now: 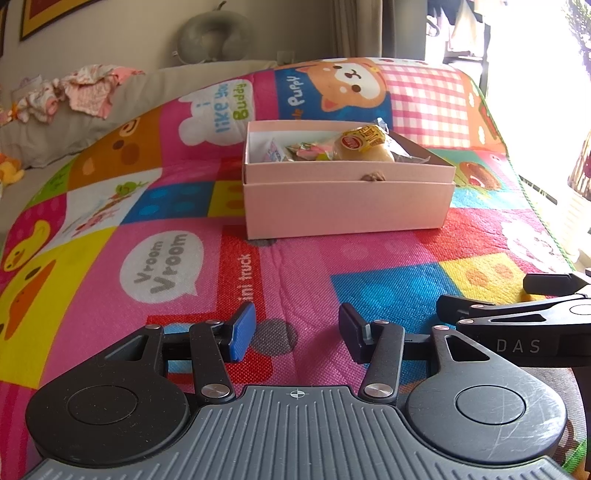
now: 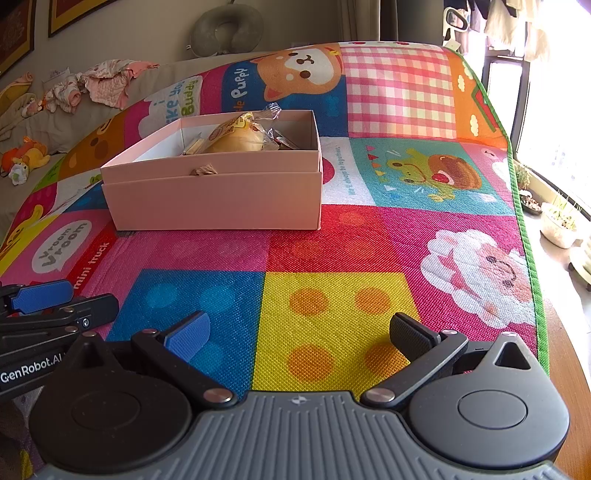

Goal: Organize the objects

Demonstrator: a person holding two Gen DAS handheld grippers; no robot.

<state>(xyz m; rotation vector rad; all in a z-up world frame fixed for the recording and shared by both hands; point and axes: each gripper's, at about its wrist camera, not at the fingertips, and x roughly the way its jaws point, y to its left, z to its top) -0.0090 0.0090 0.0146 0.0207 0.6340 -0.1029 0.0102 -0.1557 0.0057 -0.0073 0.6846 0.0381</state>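
Note:
A pink cardboard box stands open on the colourful play mat; it also shows in the right wrist view. Inside lie a wrapped bun and small snack packets; the bun shows in the right wrist view too. My left gripper is open and empty, low over the mat in front of the box. My right gripper is open wide and empty, over the yellow square, to the right of the left gripper.
Crumpled baby clothes and a plush toy lie on the grey bedding at the far left. A grey neck pillow leans on the wall. The mat's green edge drops off at the right, with plant pots below.

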